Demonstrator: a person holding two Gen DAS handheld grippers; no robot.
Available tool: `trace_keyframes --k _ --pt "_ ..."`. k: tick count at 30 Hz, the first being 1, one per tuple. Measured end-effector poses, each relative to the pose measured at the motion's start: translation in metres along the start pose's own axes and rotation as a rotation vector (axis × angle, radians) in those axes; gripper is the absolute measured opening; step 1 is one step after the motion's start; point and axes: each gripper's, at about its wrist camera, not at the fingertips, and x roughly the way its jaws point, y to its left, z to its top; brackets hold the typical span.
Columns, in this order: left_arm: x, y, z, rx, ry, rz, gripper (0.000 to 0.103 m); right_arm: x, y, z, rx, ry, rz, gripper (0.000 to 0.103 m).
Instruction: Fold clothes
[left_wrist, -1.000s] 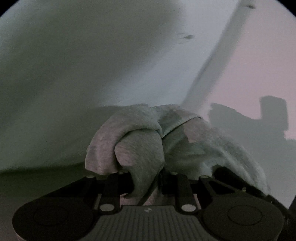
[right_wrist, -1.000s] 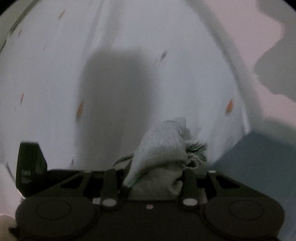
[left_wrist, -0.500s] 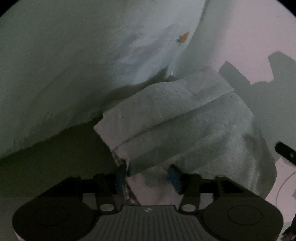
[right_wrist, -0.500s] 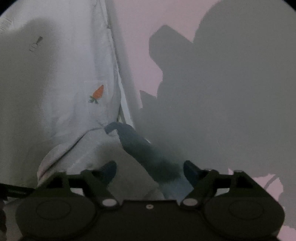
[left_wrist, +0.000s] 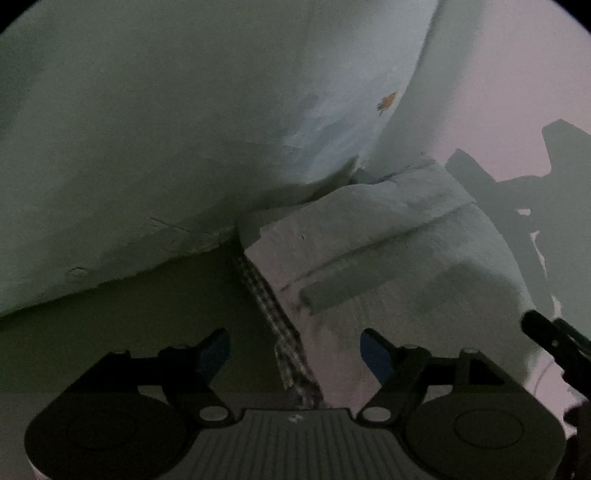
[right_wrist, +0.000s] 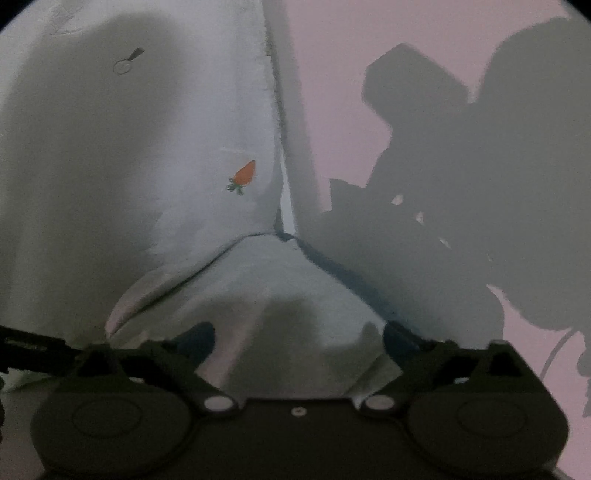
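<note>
With both the left gripper (left_wrist: 295, 350) and right gripper (right_wrist: 297, 339) just opened off the garment (right_wrist: 166, 166), we judge this fold released; next we regrip a fresh edge at lower centre.

The pale garment (left_wrist: 184, 129) runs past the far and left edges of both wrist views, so its full outline cannot be made out. A checked strip (left_wrist: 273, 317) disappears beneath the left tongs (left_wrist: 295, 350). In the right view, the folded corner (right_wrist: 288, 302) is cut off behind the right tongs (right_wrist: 295, 343).
</note>
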Motion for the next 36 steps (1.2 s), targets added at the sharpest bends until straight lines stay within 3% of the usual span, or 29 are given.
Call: trace_keyframes --k 8,16,18,22,28,33,36 --pt "-0.138 0.037 -0.062 0.014 -0.111 0.048 0.080 -0.079 0.065 -0.004 -0.088 0.010 0.167 0.102" --pt "-0.312 0.069 -0.137 0.032 -0.397 0.354 0.092 -0.189 0.154 -0.010 -0.130 -0.099 0.320 0.102" --pt "-0.349 0.076 -0.154 -0.007 -0.486 0.362 0.101 -0.215 0.175 -0.014 -0.139 -0.104 0.350 0.102" --pt "-0.419 0.092 -0.185 -0.047 -0.602 0.340 0.103 -0.273 0.218 -0.029 -0.166 -0.123 0.387 0.102" --pt "-0.483 0.108 -0.226 0.026 -0.639 0.360 0.103 -0.354 0.267 -0.066 -0.128 -0.149 0.454 0.103" --pt "-0.515 0.131 -0.269 -0.033 -0.559 0.352 0.103 -0.410 0.310 -0.105 -0.198 -0.109 0.355 0.103" --pt "-0.537 0.143 -0.301 -0.079 -0.531 0.354 0.103 -0.442 0.328 -0.128 -0.207 -0.053 0.354 0.103"
